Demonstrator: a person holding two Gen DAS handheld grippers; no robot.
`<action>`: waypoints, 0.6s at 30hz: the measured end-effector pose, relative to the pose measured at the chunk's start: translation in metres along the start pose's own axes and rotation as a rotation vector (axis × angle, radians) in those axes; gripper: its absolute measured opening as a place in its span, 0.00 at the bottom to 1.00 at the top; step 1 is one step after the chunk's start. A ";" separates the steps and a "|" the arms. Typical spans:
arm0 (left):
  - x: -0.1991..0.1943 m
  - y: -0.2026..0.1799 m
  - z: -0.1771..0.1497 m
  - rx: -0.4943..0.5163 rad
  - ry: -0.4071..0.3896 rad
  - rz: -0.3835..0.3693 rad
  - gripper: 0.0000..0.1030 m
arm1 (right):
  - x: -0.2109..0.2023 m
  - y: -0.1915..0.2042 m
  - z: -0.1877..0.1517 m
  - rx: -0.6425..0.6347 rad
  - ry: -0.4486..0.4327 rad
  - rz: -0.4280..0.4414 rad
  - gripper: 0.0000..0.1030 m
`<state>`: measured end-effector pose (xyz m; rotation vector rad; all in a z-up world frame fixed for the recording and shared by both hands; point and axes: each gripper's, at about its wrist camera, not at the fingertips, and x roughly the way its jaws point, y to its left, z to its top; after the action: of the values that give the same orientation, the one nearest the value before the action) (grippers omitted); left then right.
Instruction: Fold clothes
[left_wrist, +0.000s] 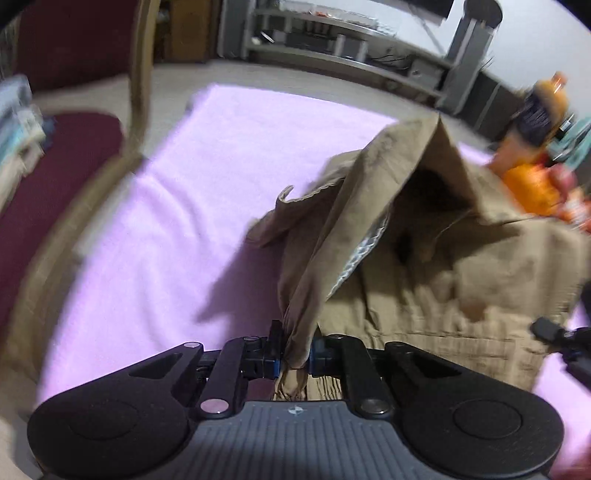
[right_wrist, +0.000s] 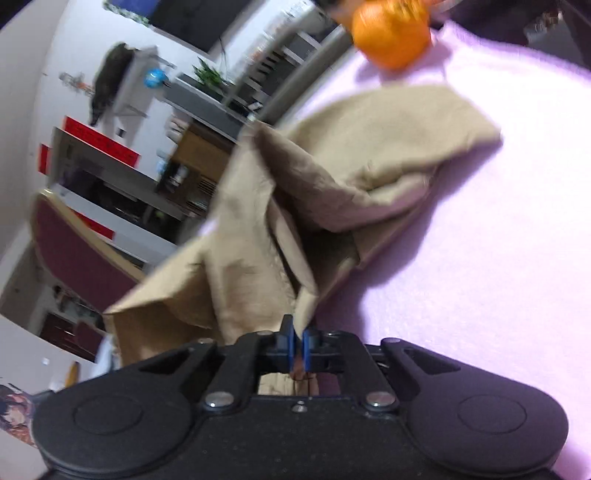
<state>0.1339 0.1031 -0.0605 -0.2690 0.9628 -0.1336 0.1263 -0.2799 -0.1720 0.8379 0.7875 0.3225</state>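
Note:
A tan garment (left_wrist: 424, 258) lies crumpled on a pink cloth-covered table (left_wrist: 192, 206). My left gripper (left_wrist: 295, 350) is shut on a bunched edge of it, and the fabric rises from the jaws in a taut fold. In the right wrist view the same tan garment (right_wrist: 332, 177) is lifted off the pink table (right_wrist: 480, 240); my right gripper (right_wrist: 298, 349) is shut on a thin corner of it. The other gripper's dark tip (left_wrist: 554, 332) shows at the right edge of the left wrist view.
A maroon chair with a wooden frame (left_wrist: 62, 155) stands at the table's left. Orange packets and containers (left_wrist: 532, 177) sit at the far right corner, with an orange round object (right_wrist: 391, 33) at the table's far end. Grey shelving (left_wrist: 351, 44) lines the wall behind.

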 end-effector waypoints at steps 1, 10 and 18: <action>-0.002 0.002 -0.003 -0.030 0.026 -0.043 0.11 | -0.012 0.003 0.002 -0.010 -0.006 0.006 0.04; 0.006 -0.002 -0.018 0.025 0.064 0.026 0.31 | -0.008 -0.024 -0.007 0.061 0.096 0.022 0.27; 0.015 -0.010 -0.026 0.111 0.094 0.012 0.38 | 0.011 -0.038 -0.027 0.131 0.128 0.057 0.53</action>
<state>0.1217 0.0854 -0.0836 -0.1554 1.0465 -0.1895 0.1126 -0.2842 -0.2178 0.9714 0.9123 0.3811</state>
